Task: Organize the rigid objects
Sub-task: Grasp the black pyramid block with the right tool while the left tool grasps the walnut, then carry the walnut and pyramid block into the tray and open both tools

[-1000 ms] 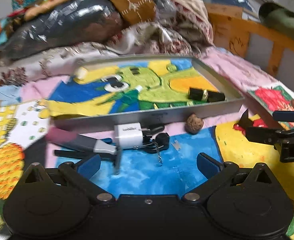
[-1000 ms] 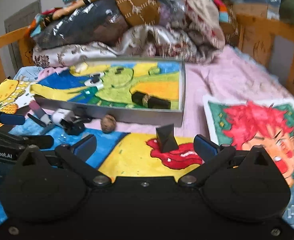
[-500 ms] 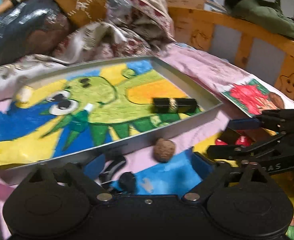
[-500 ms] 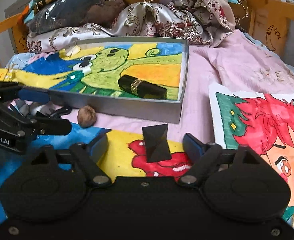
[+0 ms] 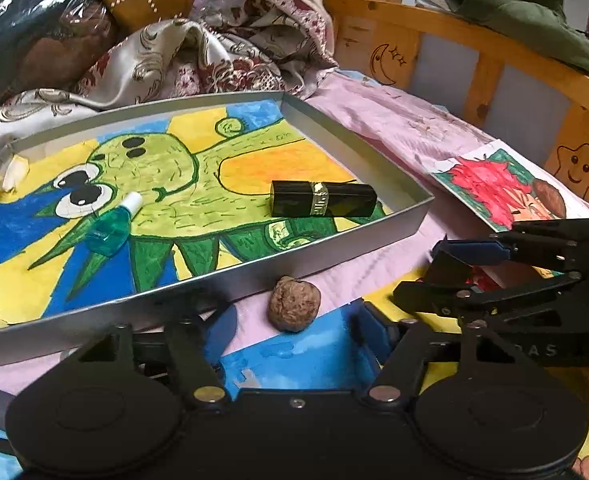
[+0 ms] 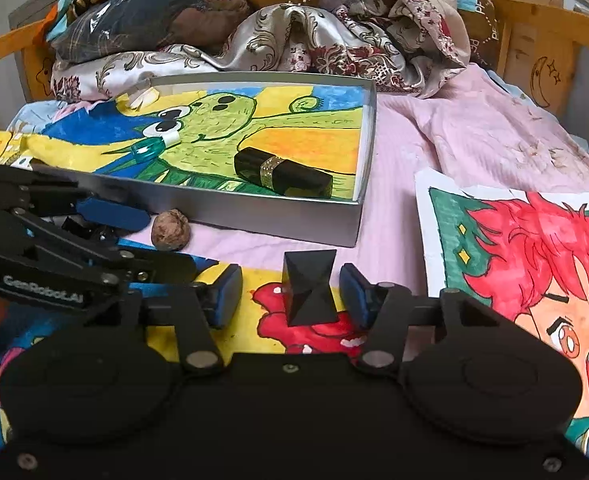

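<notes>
both pairs of fingers have just been closing, and neither is clamped on anything yet. the right gripper (image 6: 290, 292) stands with its blue pads either side of a black faceted block (image 6: 309, 289) that sits upright on a painted sheet on the bed (image 6: 474, 128); a gap shows on each side of the block, so the pads are not pressing it. the left gripper (image 5: 294, 336) has its fingers (image 5: 378, 338) released around a brown walnut (image 5: 293, 303), which lies on the pink cloth just in front of the near wall of the silver tray (image 5: 334, 244); daylight shows between the nut and both pads. in the right wrist view the left gripper (image 6: 142, 236) reaches in from the left edge, with the walnut (image 6: 171, 235) just past its upper pad, near the tray wall (image 6: 278, 216)

inside the tray, on a green cartoon drawing, a black lipstick tube (image 5: 323, 199) with a gold band lies on its side toward the right end, and a small teal bottle (image 5: 112, 226) with a white cap lies tilted toward the left. a crumpled bit of white paper (image 5: 14, 170) sits in the far left corner. behind the tray is a heap of bedding (image 5: 166, 52), and a red-haired cartoon drawing (image 6: 534, 264) lies on the bed right of the block, beside the wooden bed rail (image 5: 494, 60)
</notes>
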Available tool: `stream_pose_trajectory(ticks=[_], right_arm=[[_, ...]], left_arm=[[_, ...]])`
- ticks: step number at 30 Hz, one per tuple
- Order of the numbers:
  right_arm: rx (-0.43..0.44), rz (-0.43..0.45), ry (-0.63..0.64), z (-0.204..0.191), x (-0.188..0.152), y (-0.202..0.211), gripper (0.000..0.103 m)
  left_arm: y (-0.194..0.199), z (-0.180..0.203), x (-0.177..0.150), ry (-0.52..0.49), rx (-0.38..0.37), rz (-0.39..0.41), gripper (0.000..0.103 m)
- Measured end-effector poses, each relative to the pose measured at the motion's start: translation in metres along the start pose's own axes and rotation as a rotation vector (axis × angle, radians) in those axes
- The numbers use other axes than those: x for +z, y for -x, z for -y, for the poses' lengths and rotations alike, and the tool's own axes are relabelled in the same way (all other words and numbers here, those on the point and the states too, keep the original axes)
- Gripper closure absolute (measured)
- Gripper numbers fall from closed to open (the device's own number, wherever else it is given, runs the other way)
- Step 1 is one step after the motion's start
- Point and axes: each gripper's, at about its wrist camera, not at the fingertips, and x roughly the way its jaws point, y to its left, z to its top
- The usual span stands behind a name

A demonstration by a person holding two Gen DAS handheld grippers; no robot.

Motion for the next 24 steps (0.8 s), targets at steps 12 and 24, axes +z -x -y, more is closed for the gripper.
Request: stream_pose_trajectory(ticks=[12, 24], right_arm=[[0.011, 0.032, -0.010, -0.001, -0.001, 0.008, 0.086], [0.088, 0.226, 0.062, -0.024, 0.048, 0.048, 0.086]], left_arm=[[0.003, -0.002, 0.002, 0.056, 0.048, 0.019, 0.074], [0.082, -0.005, 0.050, 0.090, 0.198, 0.283, 0.074]])
